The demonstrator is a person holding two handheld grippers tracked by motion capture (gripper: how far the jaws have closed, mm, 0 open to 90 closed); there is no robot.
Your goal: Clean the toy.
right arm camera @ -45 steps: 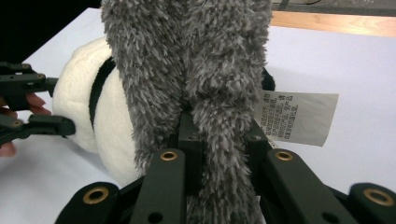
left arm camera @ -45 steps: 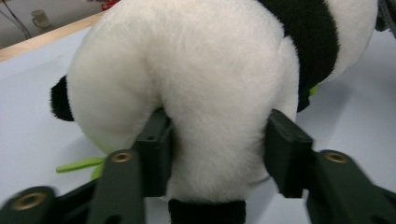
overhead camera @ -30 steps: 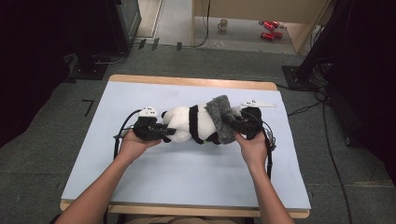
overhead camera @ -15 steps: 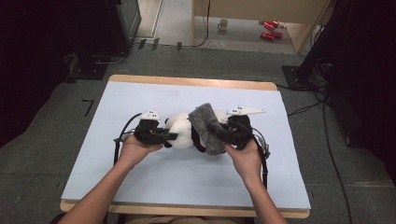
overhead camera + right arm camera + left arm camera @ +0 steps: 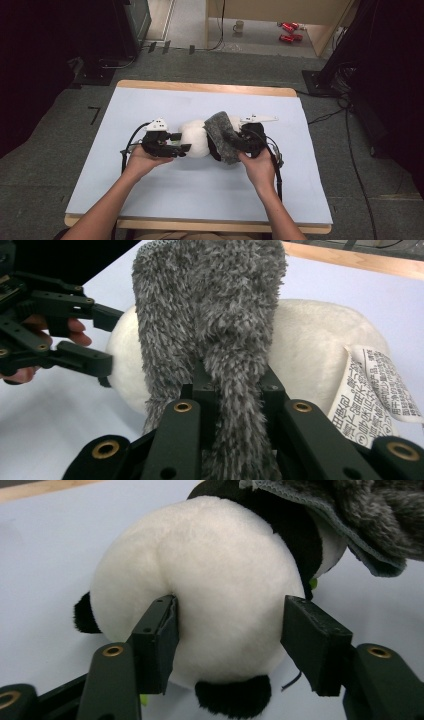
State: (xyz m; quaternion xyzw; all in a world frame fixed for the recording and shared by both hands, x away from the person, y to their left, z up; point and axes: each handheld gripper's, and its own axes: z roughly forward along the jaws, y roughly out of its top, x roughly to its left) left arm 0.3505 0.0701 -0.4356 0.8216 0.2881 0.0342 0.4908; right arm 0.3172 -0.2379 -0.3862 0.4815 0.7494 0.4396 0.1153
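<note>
- Panda plush (image 5: 197, 140) lies on its side in the middle of the pale blue worktop (image 5: 150, 200), right between the two tools, its white rounded end facing the left tool and a grey fuzzy cloth (image 5: 222, 136) draped over its other half.
- Left tool (image 5: 172, 146) sits just at the toy's white end — its jaws have just been opening and now stand spread, one on each flank of the rounded plush.
- Seen from the left gripper view, the plush (image 5: 200, 595) bulges between the two black jaws; one pad lies against the fur in a dent, the other stands a little clear of it, so nothing is pinched.
- Small black tufts of the toy poke out below and to one side of that white bulge.
- Right tool (image 5: 240, 141) is pressed together on the grey cloth, pinching a fold of it just in front of its jaws.
- From the right gripper view, the cloth (image 5: 215, 315) rises straight up from the closed jaws and hangs over the plush body (image 5: 310, 350) behind it.
- White care label (image 5: 372, 390) with printed characters hangs off the toy just beside the right tool.
- Left tool (image 5: 105, 340) shows beyond the cloth — well open against the toy.
</note>
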